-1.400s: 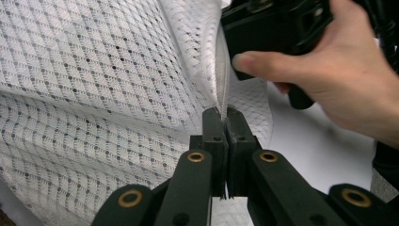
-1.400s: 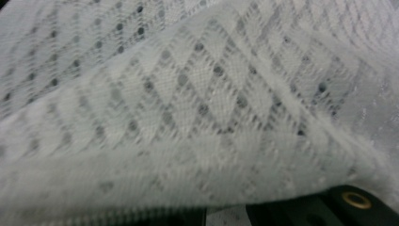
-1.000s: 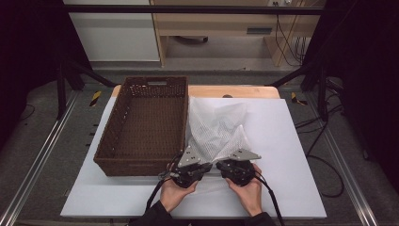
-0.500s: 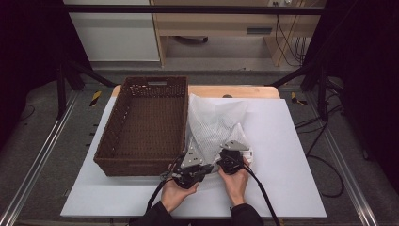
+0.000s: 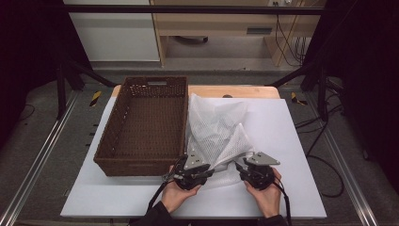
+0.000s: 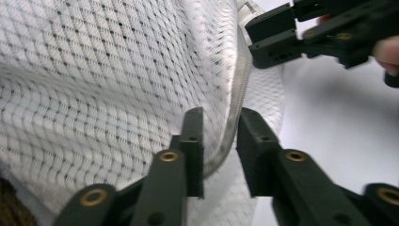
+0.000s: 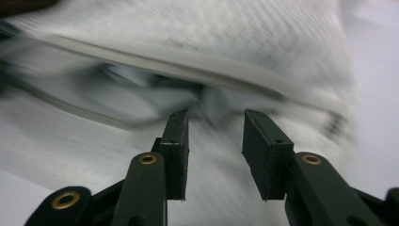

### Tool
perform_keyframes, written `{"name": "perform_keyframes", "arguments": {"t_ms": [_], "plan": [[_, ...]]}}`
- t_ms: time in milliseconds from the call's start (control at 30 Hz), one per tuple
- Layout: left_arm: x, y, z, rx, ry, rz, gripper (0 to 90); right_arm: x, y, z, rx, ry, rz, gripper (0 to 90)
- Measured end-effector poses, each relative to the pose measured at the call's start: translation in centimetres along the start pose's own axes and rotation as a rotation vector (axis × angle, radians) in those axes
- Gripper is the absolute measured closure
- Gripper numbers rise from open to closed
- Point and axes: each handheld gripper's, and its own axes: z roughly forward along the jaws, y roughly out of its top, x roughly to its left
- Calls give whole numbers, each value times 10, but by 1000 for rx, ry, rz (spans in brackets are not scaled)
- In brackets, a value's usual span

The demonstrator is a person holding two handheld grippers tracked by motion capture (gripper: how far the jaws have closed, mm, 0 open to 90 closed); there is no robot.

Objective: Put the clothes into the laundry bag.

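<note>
White mesh bag (image 5: 214,134) lies on the table (image 5: 291,141), just right of the wicker basket (image 5: 143,127). Right gripper (image 5: 241,164) has pulled back off the bag vs half a sec ago; jaws apart, holding nothing. Left gripper (image 6: 220,136) jaws part-open around the bag's zipper edge (image 6: 235,101), w/ the right gripper beyond.

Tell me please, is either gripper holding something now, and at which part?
The left gripper has the zipper edge of the white mesh bag between its fingers, with a gap remaining. The right gripper is open, holding nothing.
</note>
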Motion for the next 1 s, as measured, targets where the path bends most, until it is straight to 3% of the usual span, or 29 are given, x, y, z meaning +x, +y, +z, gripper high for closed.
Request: {"name": "perform_keyframes", "arguments": {"t_ms": [133, 367, 533, 700, 800, 867, 933, 1000], "plan": [[-4, -10, -15, 3, 14, 12, 599, -18, -13, 9, 73, -31, 49, 676], [-3, -37, -34, 28, 43, 0, 560, -22, -19, 7, 97, -33, 76, 900], [4, -57, -36, 43, 76, -42, 555, -26, -24, -6, 121, -22, 114, 900], [9, -64, -27, 73, 99, -65, 555, -28, -39, -30, 99, -6, 136, 895], [12, -65, -24, 65, 96, -90, 569, -31, -38, -36, 53, -8, 120, 764], [12, -64, -23, 63, 96, -98, 589, -35, -34, -37, 6, -34, 100, 657], [12, -63, -22, 64, 102, -103, 627, -42, -32, -31, -23, -75, 101, 621], [11, -61, -20, 71, 128, -107, 676, -47, -33, -25, -1, -95, 112, 623]]}}
